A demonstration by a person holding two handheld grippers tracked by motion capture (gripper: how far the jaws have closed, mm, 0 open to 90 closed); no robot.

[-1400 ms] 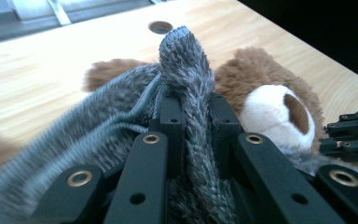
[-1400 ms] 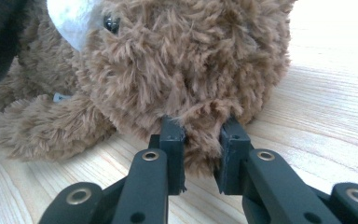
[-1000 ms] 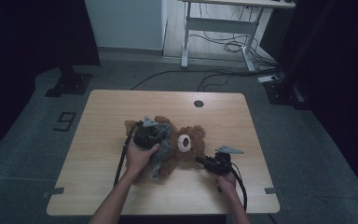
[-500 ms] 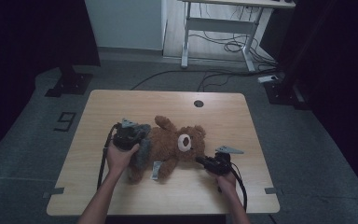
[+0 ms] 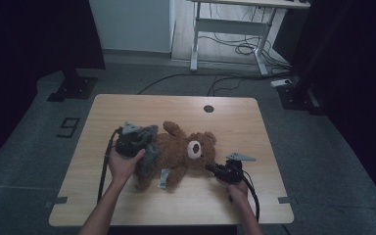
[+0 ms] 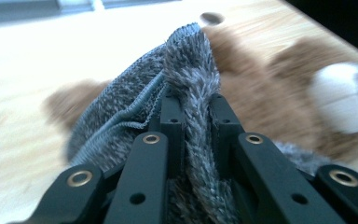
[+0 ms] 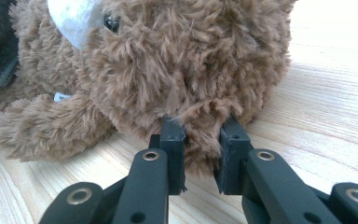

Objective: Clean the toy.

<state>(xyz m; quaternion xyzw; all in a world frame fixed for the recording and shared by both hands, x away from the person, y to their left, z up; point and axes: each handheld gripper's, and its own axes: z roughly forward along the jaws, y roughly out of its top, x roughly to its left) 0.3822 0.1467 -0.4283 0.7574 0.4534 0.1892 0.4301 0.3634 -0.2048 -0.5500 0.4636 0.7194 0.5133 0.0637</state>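
Observation:
A brown teddy bear (image 5: 178, 152) lies on its back on the wooden table (image 5: 225, 122), head toward the right. A grey fuzzy garment (image 5: 149, 152) covers its lower body. My left gripper (image 5: 144, 137) is at the bear's left side, shut on a fold of that grey garment (image 6: 135, 102), which runs up between the two jaws of the left gripper (image 6: 193, 107). My right gripper (image 5: 210, 168) lies low on the table by the bear's head. In the right gripper view the right gripper (image 7: 203, 140) is shut on a tuft of the bear (image 7: 177, 60) under its head.
A round cable hole (image 5: 208, 108) sits near the table's far edge. A white tag (image 5: 163, 177) hangs from the bear. Beyond the table stand a white desk frame (image 5: 230, 34) with floor cables and a dark stand base (image 5: 73, 88) at the left.
My left hand has moved to the left with the grey garment in its jaws, drawing it off the bear's chest toward the legs. The right hand has stayed put.

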